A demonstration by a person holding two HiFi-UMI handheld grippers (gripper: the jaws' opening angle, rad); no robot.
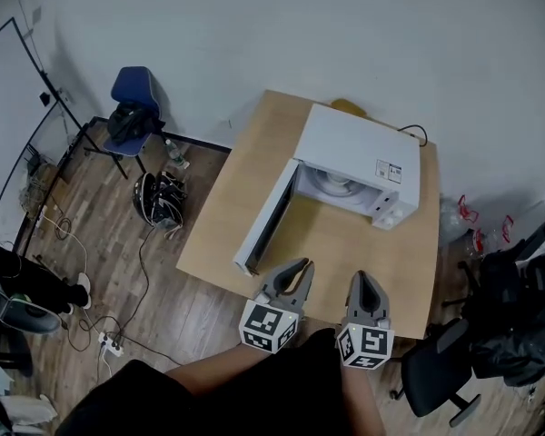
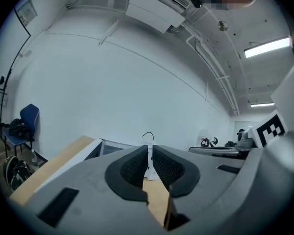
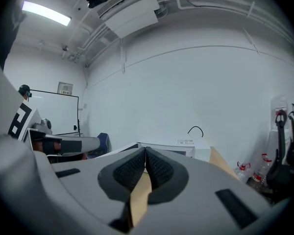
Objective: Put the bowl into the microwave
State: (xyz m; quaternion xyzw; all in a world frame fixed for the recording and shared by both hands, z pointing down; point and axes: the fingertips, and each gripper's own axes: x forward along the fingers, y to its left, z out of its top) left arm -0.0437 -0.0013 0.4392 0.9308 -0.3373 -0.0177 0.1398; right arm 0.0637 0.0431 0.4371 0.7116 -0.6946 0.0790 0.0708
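Two grippers hover over the near edge of the table (image 1: 241, 184). The left gripper (image 1: 303, 265) and right gripper (image 1: 361, 279) both have their jaws pressed together, holding nothing. Beyond them the microwave (image 1: 359, 143) stands with its door (image 1: 265, 223) swung open; a white round shape, apparently the bowl (image 1: 333, 185), sits inside.

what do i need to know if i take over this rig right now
The left gripper is shut and empty, held by the table's near edge.
The right gripper is shut and empty, beside it.
The microwave stands on the table with its door swung open.
What looks like the bowl, white and round, sits inside; it could be the turntable instead.
Done: the bowl seems to be in.
Left: confirm that, then perhaps shut the door.
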